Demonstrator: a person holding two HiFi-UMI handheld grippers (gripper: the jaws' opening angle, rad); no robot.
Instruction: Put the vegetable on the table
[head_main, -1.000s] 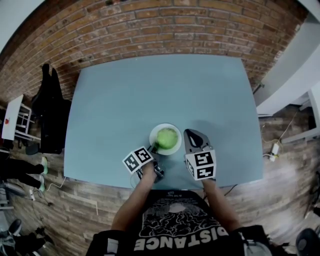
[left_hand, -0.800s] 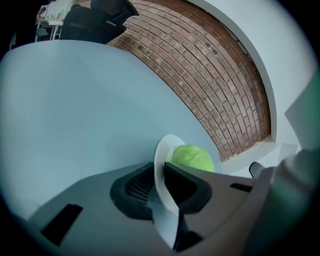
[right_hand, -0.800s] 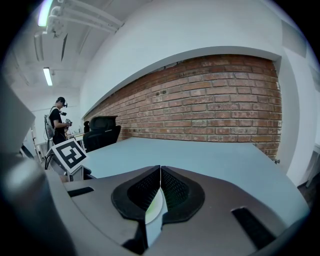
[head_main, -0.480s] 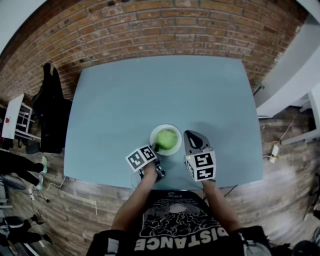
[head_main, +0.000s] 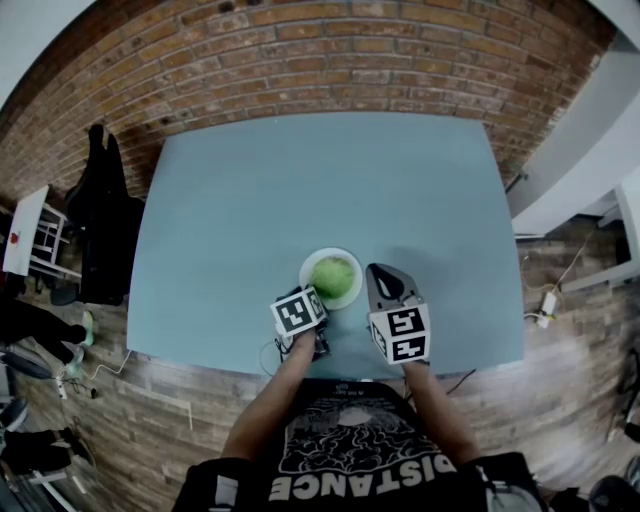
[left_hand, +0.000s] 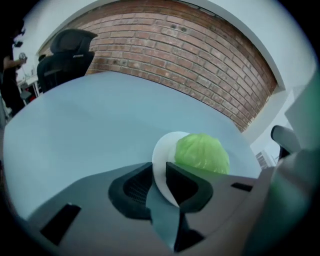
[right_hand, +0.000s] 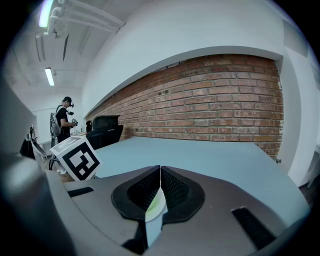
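Note:
A green cabbage (head_main: 334, 273) sits on a small white plate (head_main: 355, 290) near the front edge of the blue-grey table (head_main: 300, 180). My left gripper (head_main: 313, 297) reaches the plate's near-left rim. In the left gripper view its jaws (left_hand: 160, 167) stand a narrow gap apart with the plate's rim (left_hand: 162, 150) between them, and the cabbage (left_hand: 202, 152) lies just beyond. My right gripper (head_main: 385, 275) rests right of the plate, shut and holding nothing (right_hand: 160, 170). A sliver of plate (right_hand: 156, 205) shows beneath its pads.
A brick wall (head_main: 330, 50) runs behind the table. A black chair with dark clothes (head_main: 100, 220) and a white stand (head_main: 25, 235) are at the left, a white desk (head_main: 590, 130) at the right. A person (right_hand: 62, 122) stands far off.
My left gripper has slid right along the table's front and turned, closing in on the plate's rim. The right gripper, plate and cabbage have stayed put.

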